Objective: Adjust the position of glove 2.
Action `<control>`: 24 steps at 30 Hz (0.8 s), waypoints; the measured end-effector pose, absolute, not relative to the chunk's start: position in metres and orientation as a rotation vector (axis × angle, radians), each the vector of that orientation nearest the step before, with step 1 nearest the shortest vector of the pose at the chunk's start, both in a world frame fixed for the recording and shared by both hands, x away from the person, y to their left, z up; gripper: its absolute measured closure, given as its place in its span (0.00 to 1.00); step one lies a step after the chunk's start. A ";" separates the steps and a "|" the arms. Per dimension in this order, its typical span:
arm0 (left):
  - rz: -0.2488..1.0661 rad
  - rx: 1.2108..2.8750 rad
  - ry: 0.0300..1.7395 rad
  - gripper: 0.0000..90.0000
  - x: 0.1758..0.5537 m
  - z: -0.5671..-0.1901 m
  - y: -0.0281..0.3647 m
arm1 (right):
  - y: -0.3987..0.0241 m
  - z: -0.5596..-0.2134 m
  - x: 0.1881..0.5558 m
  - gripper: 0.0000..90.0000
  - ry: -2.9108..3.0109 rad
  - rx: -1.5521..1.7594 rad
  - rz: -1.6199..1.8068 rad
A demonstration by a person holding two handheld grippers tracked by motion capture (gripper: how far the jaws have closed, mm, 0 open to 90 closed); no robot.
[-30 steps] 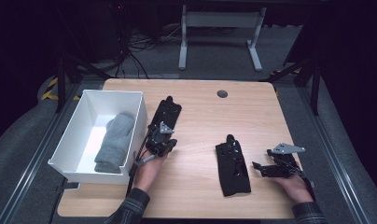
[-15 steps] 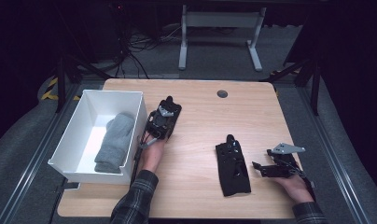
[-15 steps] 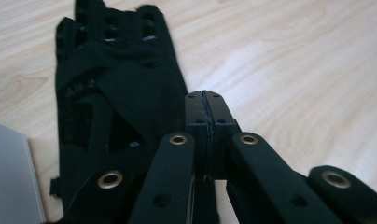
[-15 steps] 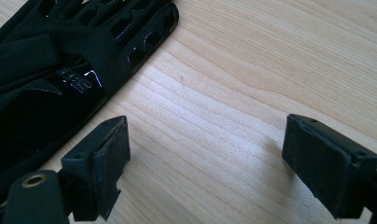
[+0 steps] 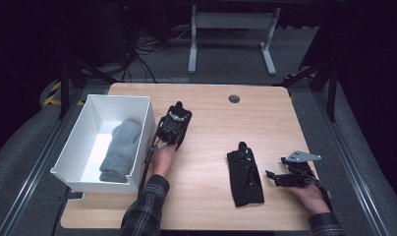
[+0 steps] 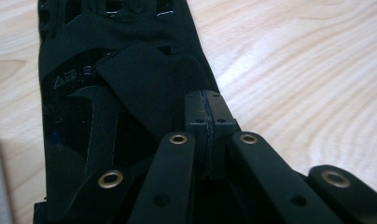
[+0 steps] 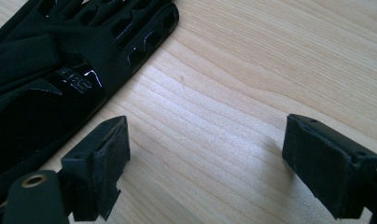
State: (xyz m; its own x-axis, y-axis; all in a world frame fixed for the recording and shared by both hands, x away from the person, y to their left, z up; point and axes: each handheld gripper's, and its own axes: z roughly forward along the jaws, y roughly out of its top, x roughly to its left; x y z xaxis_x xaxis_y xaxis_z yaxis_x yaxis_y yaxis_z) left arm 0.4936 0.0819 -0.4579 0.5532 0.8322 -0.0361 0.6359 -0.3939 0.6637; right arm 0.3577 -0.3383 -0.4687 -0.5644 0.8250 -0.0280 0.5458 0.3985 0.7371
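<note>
My left gripper (image 6: 208,109) is clamped on a black glove's (image 6: 130,79) edge, the pinched fabric hidden between its jaws. My right gripper (image 7: 205,161) gapes over bare table (image 7: 252,70), a second glove (image 7: 51,79) cut off beside its left jaw.

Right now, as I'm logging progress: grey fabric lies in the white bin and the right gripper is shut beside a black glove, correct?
No: the right gripper has its jaws open, not shut, as the right gripper view shows. It does sit beside the black glove, and the grey fabric does lie in the white bin.

A black glove (image 5: 244,176) lies flat on the table, perhaps palm-down.
</note>
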 end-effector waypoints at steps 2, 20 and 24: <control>0.391 2.168 1.157 1.00 0.491 -0.458 0.080 | -0.338 -0.469 0.358 0.17 2.271 1.179 0.979; 0.234 2.199 0.971 1.00 0.446 -0.460 0.052 | -0.338 -0.469 0.358 0.17 2.271 1.180 0.979; 0.189 2.194 0.943 1.00 0.434 -0.461 0.045 | -0.338 -0.469 0.358 0.17 2.271 1.180 0.979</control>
